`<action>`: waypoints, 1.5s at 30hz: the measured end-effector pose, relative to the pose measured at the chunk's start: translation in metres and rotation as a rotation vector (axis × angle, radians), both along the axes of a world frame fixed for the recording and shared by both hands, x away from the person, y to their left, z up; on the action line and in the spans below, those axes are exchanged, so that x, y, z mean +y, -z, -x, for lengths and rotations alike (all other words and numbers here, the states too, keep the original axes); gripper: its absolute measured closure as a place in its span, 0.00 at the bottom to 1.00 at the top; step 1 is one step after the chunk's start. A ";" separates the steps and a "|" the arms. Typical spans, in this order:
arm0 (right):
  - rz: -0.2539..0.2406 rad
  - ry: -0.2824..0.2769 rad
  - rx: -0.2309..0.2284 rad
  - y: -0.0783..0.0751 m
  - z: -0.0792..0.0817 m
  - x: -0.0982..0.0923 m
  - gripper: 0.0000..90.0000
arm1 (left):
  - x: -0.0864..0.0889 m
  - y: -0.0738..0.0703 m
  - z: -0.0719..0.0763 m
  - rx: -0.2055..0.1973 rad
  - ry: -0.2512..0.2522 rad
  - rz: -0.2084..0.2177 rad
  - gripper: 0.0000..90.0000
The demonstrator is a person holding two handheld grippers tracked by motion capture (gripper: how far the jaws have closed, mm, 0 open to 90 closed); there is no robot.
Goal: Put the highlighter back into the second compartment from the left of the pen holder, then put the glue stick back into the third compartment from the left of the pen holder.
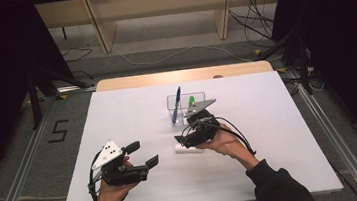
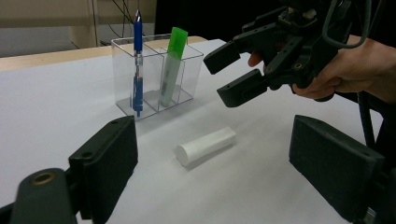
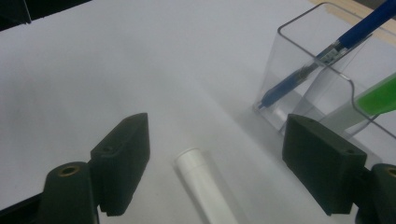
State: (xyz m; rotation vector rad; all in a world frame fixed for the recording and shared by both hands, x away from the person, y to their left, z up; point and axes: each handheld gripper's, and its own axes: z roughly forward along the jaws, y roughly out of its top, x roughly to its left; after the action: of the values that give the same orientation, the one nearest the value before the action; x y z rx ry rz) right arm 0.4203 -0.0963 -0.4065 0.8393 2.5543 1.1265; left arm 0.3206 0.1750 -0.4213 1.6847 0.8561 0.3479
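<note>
White tube (image 2: 206,146) lies on its side on the table (image 1: 118,117), just in front of the clear organizer (image 2: 156,74) that already has a blue pen (image 2: 137,60) in one compartment and a green marker (image 2: 171,65) in the next. I read this as the approach before the pick: I have the right gripper (image 1: 179,139) hovering over the tube, on the near side of the organizer, jaws spread wide with nothing between them. In the right gripper view the tube (image 3: 203,179) sits between the jaws but lower, untouched. Next I need to drop straight down, straddle the tube across its width and close. My left gripper (image 1: 143,154) waits well apart from the organizer, also wide open and empty.
</note>
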 end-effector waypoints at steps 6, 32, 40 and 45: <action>0.034 -0.032 0.019 0.007 -0.001 0.006 0.25 | 0.000 0.000 0.000 0.000 0.000 0.001 0.17; 0.151 -0.076 0.076 0.027 -0.007 0.015 0.24 | 0.000 0.001 0.000 0.004 0.002 0.002 0.17; 0.170 -0.084 0.102 0.028 -0.010 0.015 0.22 | 0.001 0.001 0.001 0.001 -0.001 -0.004 0.17; 0.200 -0.092 0.126 0.031 -0.016 0.015 0.23 | 0.000 0.000 0.001 -0.003 0.002 -0.007 0.17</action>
State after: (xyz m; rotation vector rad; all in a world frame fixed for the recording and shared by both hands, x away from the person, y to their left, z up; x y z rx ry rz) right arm 0.4360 -0.0814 -0.4378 0.7733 2.7774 0.8465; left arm 0.3193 0.1751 -0.4216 1.6908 0.8522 0.3517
